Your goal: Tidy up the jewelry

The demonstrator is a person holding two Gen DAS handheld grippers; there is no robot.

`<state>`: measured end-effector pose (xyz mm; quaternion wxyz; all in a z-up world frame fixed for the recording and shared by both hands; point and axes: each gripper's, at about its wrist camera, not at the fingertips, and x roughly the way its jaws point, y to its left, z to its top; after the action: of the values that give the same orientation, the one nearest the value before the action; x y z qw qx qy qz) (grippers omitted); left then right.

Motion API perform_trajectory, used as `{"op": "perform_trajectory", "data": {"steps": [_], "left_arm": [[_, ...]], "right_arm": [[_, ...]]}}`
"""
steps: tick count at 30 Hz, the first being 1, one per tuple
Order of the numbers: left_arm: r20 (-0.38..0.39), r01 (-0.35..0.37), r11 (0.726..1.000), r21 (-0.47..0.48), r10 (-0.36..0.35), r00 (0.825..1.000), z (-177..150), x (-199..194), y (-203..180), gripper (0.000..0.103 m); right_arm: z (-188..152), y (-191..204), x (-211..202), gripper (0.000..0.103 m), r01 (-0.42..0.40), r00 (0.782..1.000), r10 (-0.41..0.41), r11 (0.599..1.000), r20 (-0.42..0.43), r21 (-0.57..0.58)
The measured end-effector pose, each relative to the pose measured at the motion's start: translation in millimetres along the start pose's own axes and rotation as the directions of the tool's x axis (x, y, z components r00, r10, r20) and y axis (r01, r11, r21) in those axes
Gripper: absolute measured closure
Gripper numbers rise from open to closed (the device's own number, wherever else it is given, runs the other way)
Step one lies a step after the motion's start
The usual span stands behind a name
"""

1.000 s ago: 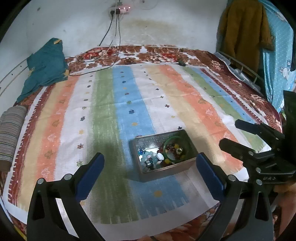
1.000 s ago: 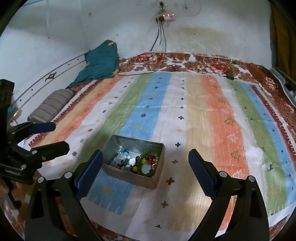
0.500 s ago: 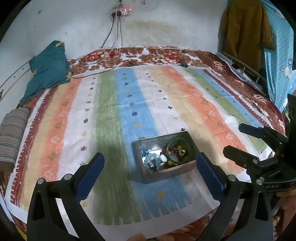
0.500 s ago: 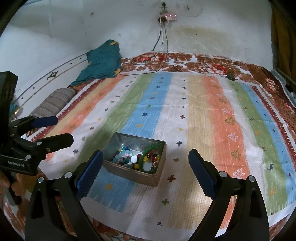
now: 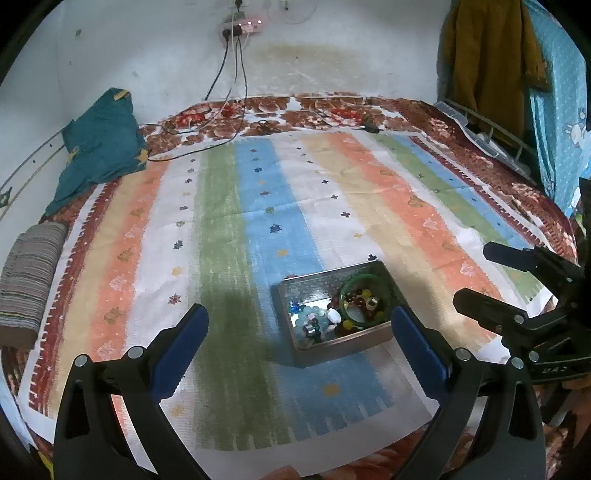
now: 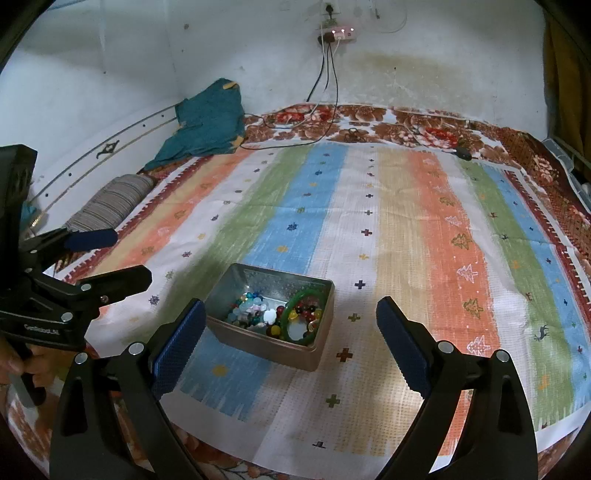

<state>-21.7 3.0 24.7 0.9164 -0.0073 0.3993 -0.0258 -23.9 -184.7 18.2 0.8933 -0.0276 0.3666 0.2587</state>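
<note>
A striped cloth [image 5: 229, 236] in green, blue, orange and white bands covers a bed that fills most of both views, laid over a brown floral bedspread [image 6: 406, 125] that shows along the far edge. Beyond it rises a stained white wall [image 5: 332, 48] with a power strip [image 6: 338, 34] and cables [image 5: 236, 74] hanging down onto the bed. A teal garment [image 5: 99, 147] lies far ahead to the left of both grippers, with a striped bolster [image 6: 110, 206] nearer on that side.

The metal tin [image 5: 332, 317] sits on the cloth just ahead of the left gripper [image 5: 299, 325], toward its right finger; it lies ahead of the right gripper [image 6: 288, 321], close to its left finger. Inside are loose beads [image 6: 251, 314] and a green bangle [image 5: 364, 299]. Both grippers hang above the cloth with fingers spread wide, holding nothing.

Compared with a second ago, the wall and the socket sit lower in each view and more of the bed's far edge shows, while the tin has kept its place on the blue stripe.

The individual pieces in the tin are too small to name. Hanging clothes [image 5: 491, 62] at the far right are cut by the frame edge, and only part of a hand [image 6: 22, 369] shows under the left gripper's handle.
</note>
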Motion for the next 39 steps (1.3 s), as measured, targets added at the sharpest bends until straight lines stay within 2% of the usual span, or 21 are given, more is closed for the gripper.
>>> {"op": "perform_trajectory", "data": {"steps": [8,26,39], "left_arm": [[-0.004,0.020,1.000,-0.001,-0.020,1.000,-1.8,0.9,-0.4,0.006],[-0.022,0.011,1.000,0.027,-0.011,1.000,-6.7,1.7,-11.3,0.006],[-0.027,0.043,0.999,0.022,-0.043,0.999,-4.3,1.6,-7.7,0.006]], "right_arm": [[-0.1,0.2,0.0,0.009,0.000,1.000,0.000,1.000,0.001,0.000],[0.5,-2.7,-1.1,0.009,-0.017,1.000,0.017,1.000,-0.007,0.009],[2.8,-6.0,-3.0,0.009,-0.025,1.000,0.025,1.000,-0.007,0.013]]}}
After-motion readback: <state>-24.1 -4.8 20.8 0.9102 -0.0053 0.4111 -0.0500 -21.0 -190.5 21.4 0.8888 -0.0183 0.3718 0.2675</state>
